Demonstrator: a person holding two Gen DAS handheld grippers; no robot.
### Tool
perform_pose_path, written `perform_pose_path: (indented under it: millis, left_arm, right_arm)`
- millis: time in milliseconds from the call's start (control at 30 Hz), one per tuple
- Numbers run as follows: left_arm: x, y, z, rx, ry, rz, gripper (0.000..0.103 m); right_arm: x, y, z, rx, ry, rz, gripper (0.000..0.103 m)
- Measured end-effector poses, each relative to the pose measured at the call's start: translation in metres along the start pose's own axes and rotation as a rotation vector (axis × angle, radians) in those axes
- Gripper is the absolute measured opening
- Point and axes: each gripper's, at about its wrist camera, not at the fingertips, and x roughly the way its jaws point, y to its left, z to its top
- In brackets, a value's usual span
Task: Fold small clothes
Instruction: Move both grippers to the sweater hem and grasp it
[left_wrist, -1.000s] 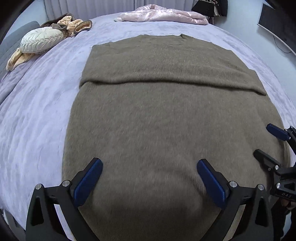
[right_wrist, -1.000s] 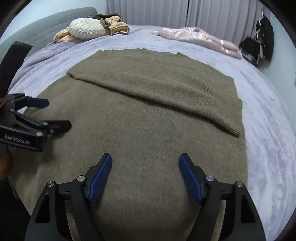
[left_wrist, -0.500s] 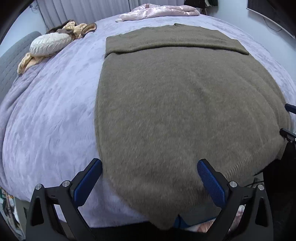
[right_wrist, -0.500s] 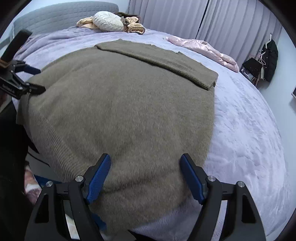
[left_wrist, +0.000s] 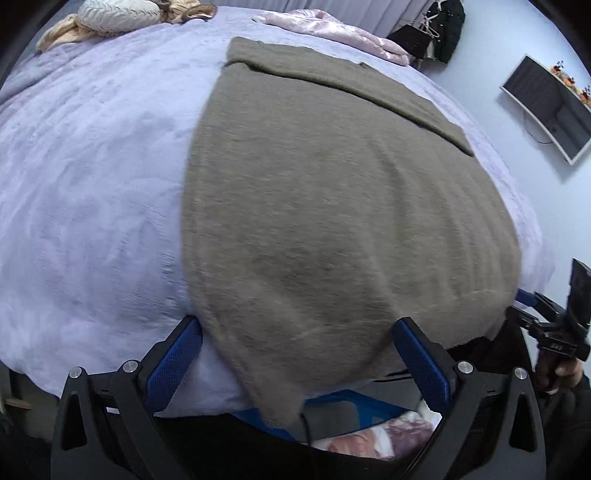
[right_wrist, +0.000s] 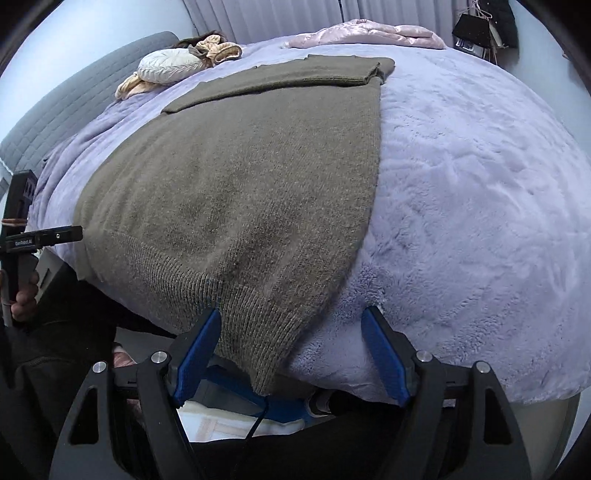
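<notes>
An olive-brown knit sweater (left_wrist: 332, 206) lies flat on the lavender bed, its sleeves folded across the far end. Its ribbed hem (right_wrist: 236, 310) hangs over the near bed edge. My left gripper (left_wrist: 295, 354) stands open around the hem's left corner, blue pads clear of the cloth. My right gripper (right_wrist: 291, 350) is open too, with the hem's right corner drooping between its fingers. Each gripper shows at the other view's edge: the right gripper (left_wrist: 546, 325) and the left gripper (right_wrist: 40, 240).
A lavender fleece blanket (right_wrist: 461, 184) covers the bed. A white quilted jacket with tan clothes (right_wrist: 173, 66) and a pink garment (right_wrist: 362, 33) lie at the far end. A blue bin (left_wrist: 354, 410) sits on the floor below the edge. A monitor (left_wrist: 550, 107) hangs on the wall.
Both grippers have drawn back from over the sweater's middle to the near bed edge and spread to the hem's two corners. The sweater has stayed flat.
</notes>
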Motion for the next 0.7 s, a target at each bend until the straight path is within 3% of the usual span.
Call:
perform_pose_path:
  millis: [100, 200, 400, 433, 500, 633, 667, 700]
  left_arm:
    - [0.013, -0.012, -0.006, 0.041, 0.051, 0.034, 0.103]
    - [0.030, -0.010, -0.008, 0.015, 0.128, 0.064, 0.103]
    - [0.024, -0.009, -0.004, -0.055, 0.108, 0.012, 0.103]
    - [0.022, -0.009, -0.005, -0.060, 0.107, 0.004, 0.098]
    - [0.018, -0.012, -0.007, -0.062, 0.105, -0.014, 0.091]
    - [0.019, -0.009, -0.011, -0.070, 0.107, -0.027, 0.091]
    - [0.018, -0.005, -0.009, -0.075, 0.107, -0.032, 0.086]
    - [0.016, -0.004, -0.010, -0.073, 0.105, -0.032, 0.073]
  right_arm:
    - [0.003, 0.007, 0.000, -0.019, 0.001, 0.036, 0.080]
    - [0.008, 0.004, -0.001, -0.006, 0.016, 0.089, 0.080]
    - [0.013, -0.013, -0.004, 0.096, 0.004, 0.193, 0.071]
    - [0.014, -0.013, -0.004, 0.099, 0.005, 0.213, 0.069]
    - [0.016, -0.012, -0.005, 0.098, 0.014, 0.268, 0.052]
    - [0.027, -0.012, -0.005, 0.111, 0.032, 0.303, 0.050]
    - [0.030, -0.015, -0.004, 0.134, 0.033, 0.320, 0.050]
    - [0.032, -0.018, -0.003, 0.153, 0.033, 0.336, 0.050]
